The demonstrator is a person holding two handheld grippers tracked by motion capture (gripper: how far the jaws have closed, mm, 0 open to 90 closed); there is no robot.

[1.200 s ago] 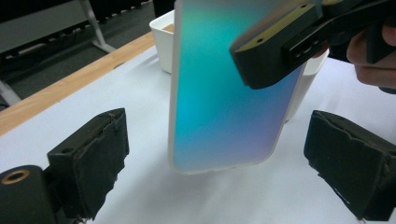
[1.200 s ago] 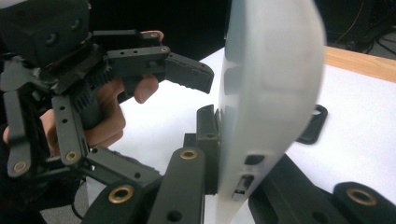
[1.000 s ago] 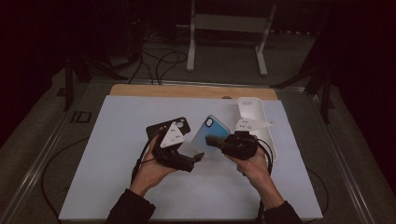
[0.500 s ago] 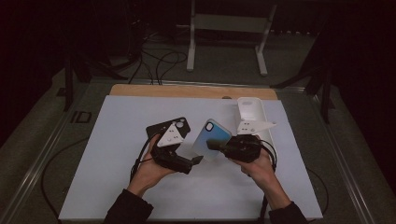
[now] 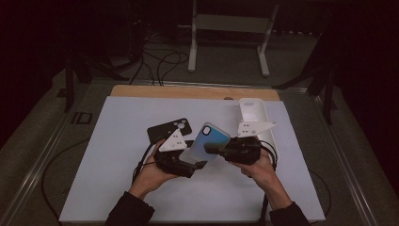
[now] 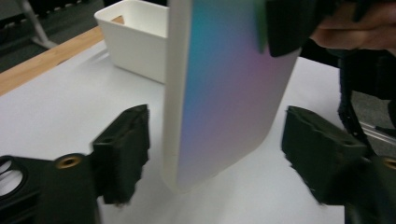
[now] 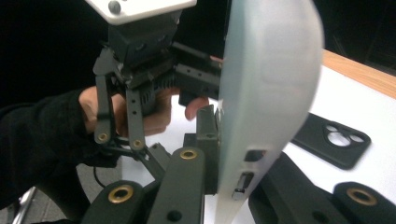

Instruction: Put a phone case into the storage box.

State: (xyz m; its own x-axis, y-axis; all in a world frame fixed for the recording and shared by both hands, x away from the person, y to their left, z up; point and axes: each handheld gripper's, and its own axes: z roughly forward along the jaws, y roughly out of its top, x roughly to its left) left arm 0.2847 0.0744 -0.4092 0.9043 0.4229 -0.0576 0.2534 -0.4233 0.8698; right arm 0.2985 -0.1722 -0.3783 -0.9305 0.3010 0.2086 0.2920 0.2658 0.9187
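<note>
The right gripper (image 5: 214, 149) has its jaws clamped on a glossy blue-to-purple gradient phone case (image 5: 205, 146), long axis slanting up from the surface. Its rounded lower end sits between the left gripper's (image 6: 215, 161) spread jaws, touching neither.

Two phone cases are counted: one blue-to-purple case (image 5: 207, 143) held up off the table, and one black case (image 5: 165, 129) lying flat on the white sheet (image 5: 117, 150). One white bin (image 5: 254, 113) is noted at the far right of the sheet. Two grippers are counted, a left gripper (image 5: 190, 165) and a right gripper (image 5: 214, 149), and two hands.
</note>
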